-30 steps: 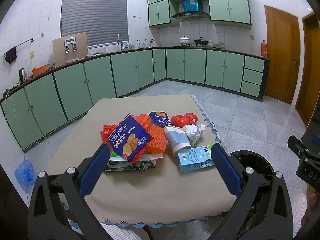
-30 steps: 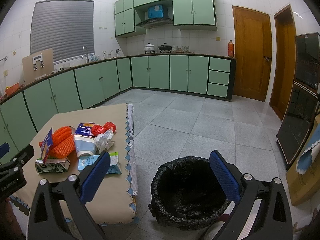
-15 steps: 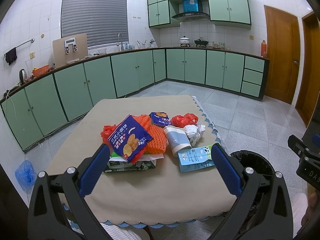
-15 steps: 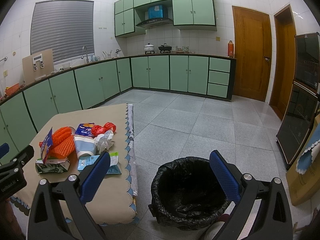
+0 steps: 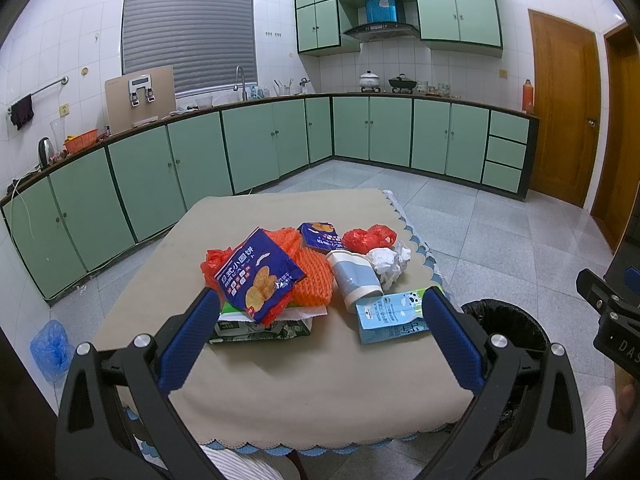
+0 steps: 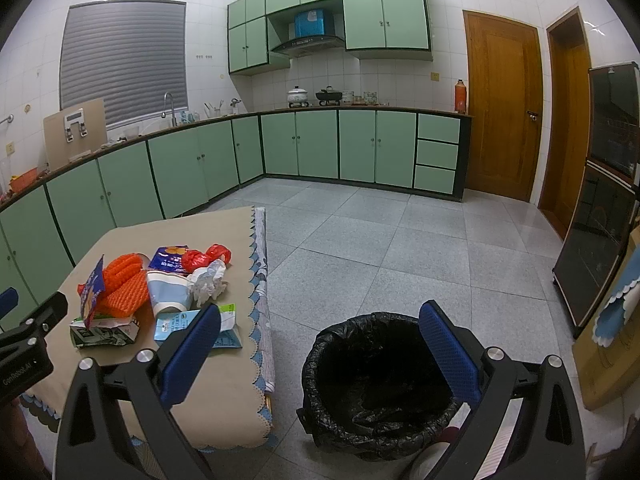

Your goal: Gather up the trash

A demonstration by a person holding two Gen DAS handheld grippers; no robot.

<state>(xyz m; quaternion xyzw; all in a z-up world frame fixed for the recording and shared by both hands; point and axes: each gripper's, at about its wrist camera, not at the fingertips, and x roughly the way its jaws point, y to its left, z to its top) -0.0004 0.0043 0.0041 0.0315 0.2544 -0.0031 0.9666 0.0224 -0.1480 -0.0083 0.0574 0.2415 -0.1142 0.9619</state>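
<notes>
Several trash items heaped on surface (image 5: 256,364) | blue chip bag (image 5: 258,276) atop orange foam netting (image 5: 314,280), tilted | paper cup (image 5: 354,280) lying, mouth toward camera | left gripper (image 5: 320,320) wide, empty | right gripper (image 6: 320,340) wide above black-lined bin (image 6: 376,380)

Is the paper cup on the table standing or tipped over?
Tipped over. The paper cup lies on its side on the table, rim toward the camera, beside the orange netting.

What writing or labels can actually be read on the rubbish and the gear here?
"日式小圆饼": large blue snack bag on top of the pile.
"DAS", cut off at the frame edge: body of the right gripper, seen from the left wrist view.
"GenRobot.AI", roughly, small and slanted: body of the left gripper, seen from the right wrist view.
Light blue milk carton: print too small to read.
Small blue packet: blurred.
</notes>
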